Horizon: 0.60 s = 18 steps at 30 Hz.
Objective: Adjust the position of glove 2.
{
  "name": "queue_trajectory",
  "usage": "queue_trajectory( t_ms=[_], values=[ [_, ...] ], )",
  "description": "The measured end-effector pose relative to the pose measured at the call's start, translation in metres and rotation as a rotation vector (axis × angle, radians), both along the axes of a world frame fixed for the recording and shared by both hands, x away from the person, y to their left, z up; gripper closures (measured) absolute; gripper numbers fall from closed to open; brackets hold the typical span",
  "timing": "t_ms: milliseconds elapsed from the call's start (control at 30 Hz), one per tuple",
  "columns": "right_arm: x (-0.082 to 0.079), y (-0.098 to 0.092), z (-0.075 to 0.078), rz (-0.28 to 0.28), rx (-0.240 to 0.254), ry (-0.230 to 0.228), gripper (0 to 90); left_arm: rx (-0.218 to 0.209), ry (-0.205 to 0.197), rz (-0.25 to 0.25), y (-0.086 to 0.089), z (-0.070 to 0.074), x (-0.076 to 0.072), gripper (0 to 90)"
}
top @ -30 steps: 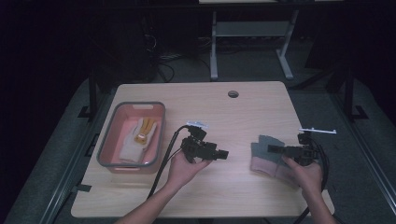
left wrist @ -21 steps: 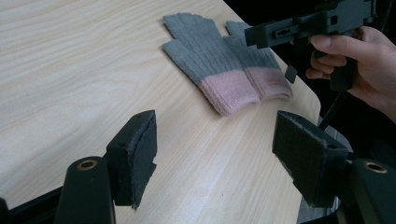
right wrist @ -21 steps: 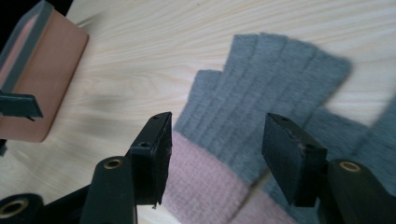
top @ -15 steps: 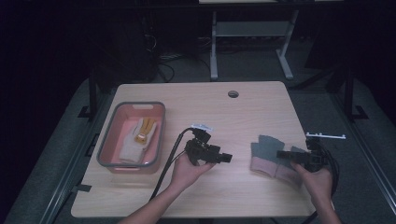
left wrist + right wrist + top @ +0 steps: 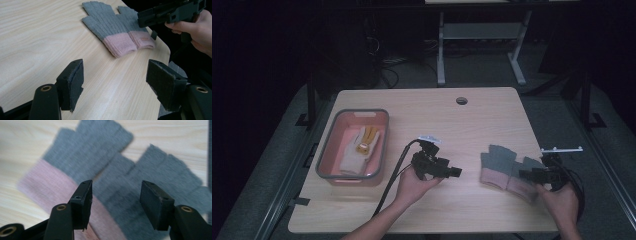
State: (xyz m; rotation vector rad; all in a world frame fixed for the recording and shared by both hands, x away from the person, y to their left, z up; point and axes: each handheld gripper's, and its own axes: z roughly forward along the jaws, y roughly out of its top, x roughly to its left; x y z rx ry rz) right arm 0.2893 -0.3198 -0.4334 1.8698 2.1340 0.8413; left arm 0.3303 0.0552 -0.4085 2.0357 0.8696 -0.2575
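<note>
Two grey gloves with pink cuffs (image 5: 504, 167) lie side by side near the right end of the counter (image 5: 472, 125), flat, fingers pointing away from the person, cuffs toward the near edge. In the left tool view the gloves (image 5: 117, 32) touch along their inner edges, and one cuff bears a small label.

The right tool (image 5: 537, 175) hangs just above the gloves' right side, held level in the person's right hand (image 5: 562, 202) and pointing left across the counter. In its own view the right tool (image 5: 115, 200) has its jaws spread apart over the grey knit and the pink cuff below; the pads press on nothing, so it is released. The gloves (image 5: 100, 167) look blurred there, and I cannot tell whether the jaw tips touch the fabric.

The left tool (image 5: 449, 171) sits near the middle of the counter in the left hand (image 5: 414, 185), its cable trailing back toward the near edge. It points right, toward the gloves, and stands well apart from them. In its own view the left tool (image 5: 113, 82) is also released: both pads stand wide with bare wood between them, and the right tool (image 5: 170, 12) shows farther off over the gloves.

At the counter's left end sits a pink bin (image 5: 324, 162) with a grey rim. Inside lies another glove (image 5: 357, 150), pale with a yellow patch.
</note>
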Motion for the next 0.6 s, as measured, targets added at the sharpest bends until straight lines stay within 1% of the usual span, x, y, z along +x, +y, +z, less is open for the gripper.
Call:
queue_trajectory(
  t_ms=[167,200,233,267,300,400,500,533,600],
  values=[
    [0.000,0.004,-0.005,0.014,-0.079,0.015,43.5,0.000,0.002,0.000,0.001,-0.002,0.000,30.0],
    [0.000,0.005,-0.007,0.015,-0.089,0.018,43.8,0.006,-0.010,0.001,0.002,-0.002,-0.001,30.1],
    [0.001,0.005,-0.010,0.015,-0.109,0.024,45.3,0.002,-0.010,0.005,0.002,-0.002,-0.001,30.2],
    [0.001,0.005,-0.011,0.019,-0.118,0.027,46.0,-0.003,-0.008,0.011,0.002,-0.002,-0.001,30.2],
    [0.001,0.006,-0.012,0.016,-0.117,0.028,46.6,-0.003,-0.008,0.012,0.002,-0.002,-0.001,30.2],
    [0.001,0.006,-0.015,0.015,-0.136,0.028,51.4,0.000,-0.006,0.013,0.003,-0.003,-0.001,30.2],
    [0.001,0.008,-0.016,0.019,-0.163,0.017,54.3,0.001,-0.008,0.015,0.003,-0.003,-0.002,30.2],
    [0.001,0.010,-0.017,0.021,-0.183,0.012,56.2,-0.001,-0.008,0.016,0.003,-0.002,-0.002,30.2],
    [0.001,0.010,-0.017,0.023,-0.191,0.013,57.4,-0.002,-0.011,0.016,0.003,-0.002,-0.002,30.2]
  ],
)
